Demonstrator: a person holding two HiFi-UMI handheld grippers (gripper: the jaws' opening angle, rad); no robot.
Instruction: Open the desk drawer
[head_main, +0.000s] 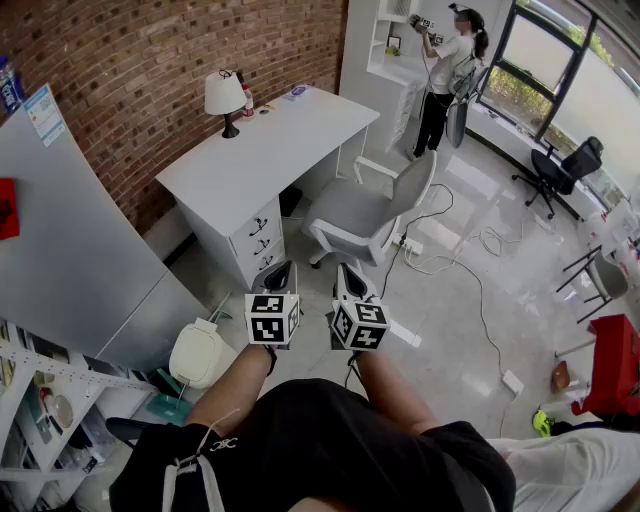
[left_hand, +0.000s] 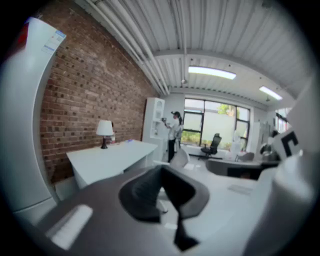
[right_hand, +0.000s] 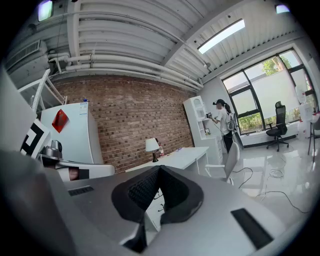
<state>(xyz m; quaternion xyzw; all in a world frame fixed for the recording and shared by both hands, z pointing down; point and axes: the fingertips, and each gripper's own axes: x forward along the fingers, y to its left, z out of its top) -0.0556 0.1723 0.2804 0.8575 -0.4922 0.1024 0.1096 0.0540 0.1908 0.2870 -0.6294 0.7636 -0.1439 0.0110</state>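
Approach stage; nothing touched yet.

- Left claw (head_main: 281, 272): jaws together, tips meeting, nothing between them (its own view confirms (left_hand: 161, 170)).
- Right claw (right_hand: 159, 169): same, jaws together and empty. In the head view it sits just beside the left one (head_main: 350, 276).
- You hold both claws close in front of your body, side by side, pointed toward the counter (head_main: 270, 140). This reads as a carry posture, not a reach: the counter is well apart from you across open floor.
- Drawers (head_main: 258, 242): a stack of three under the counter's near end, fronts facing you, each with a dark handle. All look flush, so none is open. The task does not say which one; the top one (head_main: 255, 226) looks easiest to reach.
- Lamp (head_main: 225, 98) stands at the counter's far edge by the brick wall, clear of the drawer end.
- Chair (head_main: 372, 212) is tucked at the counter's long open edge, just to the right of the stack. It probably won't block a drawer pulled straight out, but watch its base as you step in.

Judgement: one claw will need to part its jaws before it can take a handle. The handles are thin, so line up squarely or the claw may slip off.
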